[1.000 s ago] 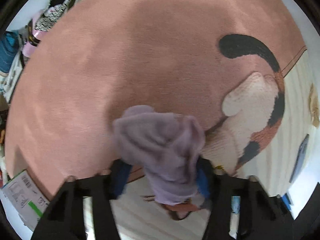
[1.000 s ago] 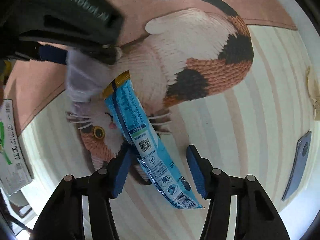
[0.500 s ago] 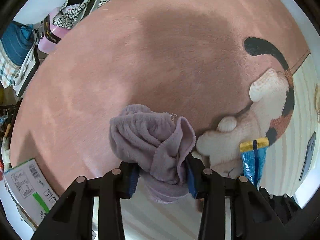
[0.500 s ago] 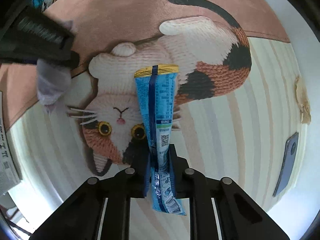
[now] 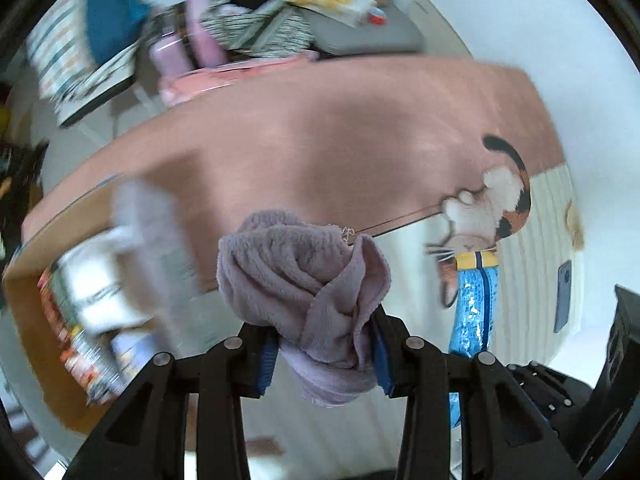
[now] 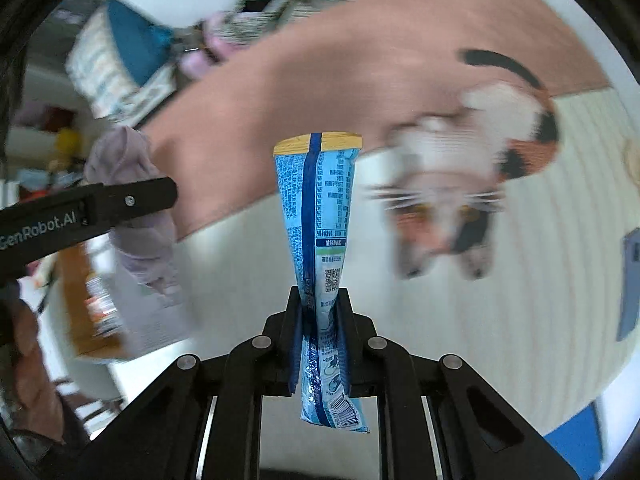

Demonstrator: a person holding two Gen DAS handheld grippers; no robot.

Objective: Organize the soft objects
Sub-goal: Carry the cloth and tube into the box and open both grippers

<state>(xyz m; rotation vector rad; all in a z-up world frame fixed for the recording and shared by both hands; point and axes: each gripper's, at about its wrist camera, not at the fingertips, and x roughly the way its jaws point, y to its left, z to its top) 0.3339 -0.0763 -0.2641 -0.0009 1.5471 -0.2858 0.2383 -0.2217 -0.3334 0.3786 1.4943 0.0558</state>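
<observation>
Soft objects: a bunched lilac towel [image 5: 308,280] and a slim blue packet [image 6: 316,216], each lifted clear of the floor in its own hand-held gripper, probably on the way to a container.
Rug: the pink cat rug [image 5: 320,152] lies far below and ahead of both tools; it looks like the sorting ground the two items came off.
Cardboard box: an open cardboard box [image 5: 36,320] with packaged goods inside sits below and to the left of the left tool. It is blurred, so its contents are hard to name. It seems the likely drop place.
Towel grip: the left hand-held gripper [image 5: 322,354] is nearly closed, its blue pads squeezing the middle of the towel. The cloth bulges above the pads and sags beneath them. A mid-bundle pinch keeps loose ends from trailing.
Packet grip: the right hand-held gripper [image 6: 318,328] is fully closed on the lower part of the packet. The yellow sealed end points away from the tool; the barcode end hangs out behind the pads. Holding it flat between the pads stops the slippery film from twisting.
Relation: in the right view the left tool [image 6: 80,212] and its towel [image 6: 132,200] sit off to the left of the packet, apart from it, so the loads cannot tangle.
Phone: a dark blue phone [image 5: 563,296] lies on the cream stripes, far right, untouched.
</observation>
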